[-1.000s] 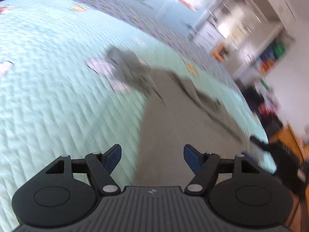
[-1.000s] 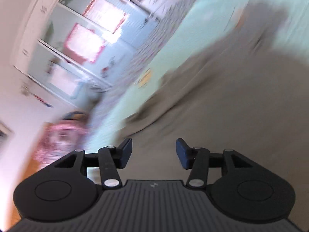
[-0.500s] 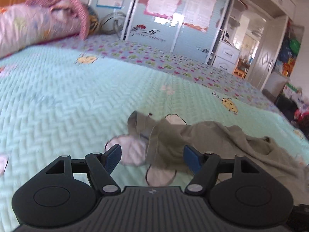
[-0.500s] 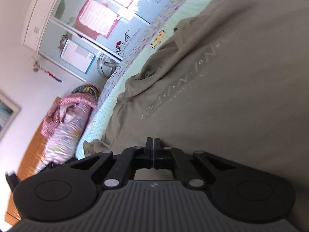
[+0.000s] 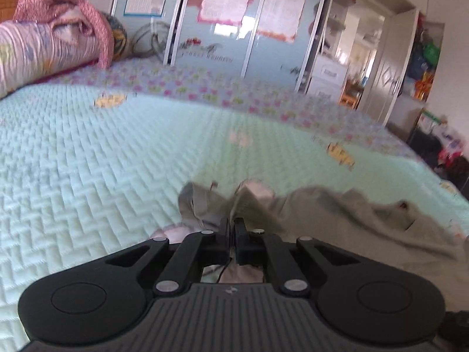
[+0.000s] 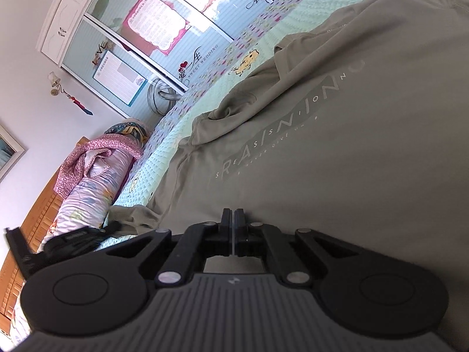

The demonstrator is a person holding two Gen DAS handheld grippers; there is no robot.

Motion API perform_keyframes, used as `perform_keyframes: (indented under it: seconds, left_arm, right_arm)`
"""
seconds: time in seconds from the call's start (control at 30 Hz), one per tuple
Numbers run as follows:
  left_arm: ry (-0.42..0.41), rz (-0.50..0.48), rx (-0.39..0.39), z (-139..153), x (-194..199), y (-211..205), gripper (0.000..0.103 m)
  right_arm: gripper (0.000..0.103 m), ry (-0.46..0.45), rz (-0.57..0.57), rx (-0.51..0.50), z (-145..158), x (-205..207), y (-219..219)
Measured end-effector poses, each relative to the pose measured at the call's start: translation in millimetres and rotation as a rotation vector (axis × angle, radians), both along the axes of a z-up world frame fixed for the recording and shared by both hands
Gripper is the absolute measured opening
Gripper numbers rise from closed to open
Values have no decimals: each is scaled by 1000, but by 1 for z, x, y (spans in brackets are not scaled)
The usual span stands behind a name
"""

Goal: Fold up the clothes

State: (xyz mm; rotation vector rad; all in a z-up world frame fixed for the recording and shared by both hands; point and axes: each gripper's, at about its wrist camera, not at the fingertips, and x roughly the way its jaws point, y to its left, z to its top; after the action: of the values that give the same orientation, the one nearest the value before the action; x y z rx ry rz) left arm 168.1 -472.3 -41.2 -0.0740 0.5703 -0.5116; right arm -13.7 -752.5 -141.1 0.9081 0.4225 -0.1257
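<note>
The left gripper is pinched tight on a bunched corner of the grey shirt. Half a second ago its jaws stood wide apart with that corner lying between them; they have just closed on the cloth. The view past it has hardly shifted since then.

The right gripper is also squeezed closed, and the shirt's edge sits right at its tips, so it seems to be nipping the cloth. A second ago these jaws were apart and the picture was a blur. Half a second ago they were already together, and they look the same now.

The shirt lies spread out on the pale green bed cover, with light letters across its front. One end is crumpled near the left gripper.

Further off, a rolled pink blanket rests at the head of the bed. Behind the bed stands a wardrobe with sliding doors.
</note>
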Motion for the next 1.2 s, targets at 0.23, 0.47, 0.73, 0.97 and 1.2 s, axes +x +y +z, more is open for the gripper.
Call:
perform_keyframes:
  seconds: [0.23,0.47,0.73,0.97,1.2]
  left_arm:
    - [57,-35,62,-6,-24,25,3]
    - [234,41,-37,-33,-13,56,37]
    - [250,121,-196,-9,57,49,57]
    - [344,125,-245,-15,101,28,57]
    - [372,83,-253,-20,105,18,55]
  right_arm:
    - [0,2,-1,-7,0,3,1]
    - [0,0,-2,-12,-1,4,2]
    - [1,-21,1,2,-3,3,2]
    - [3,-45,13,15,-5,3,0]
    - [4,-55,22,26,-6,3,-1]
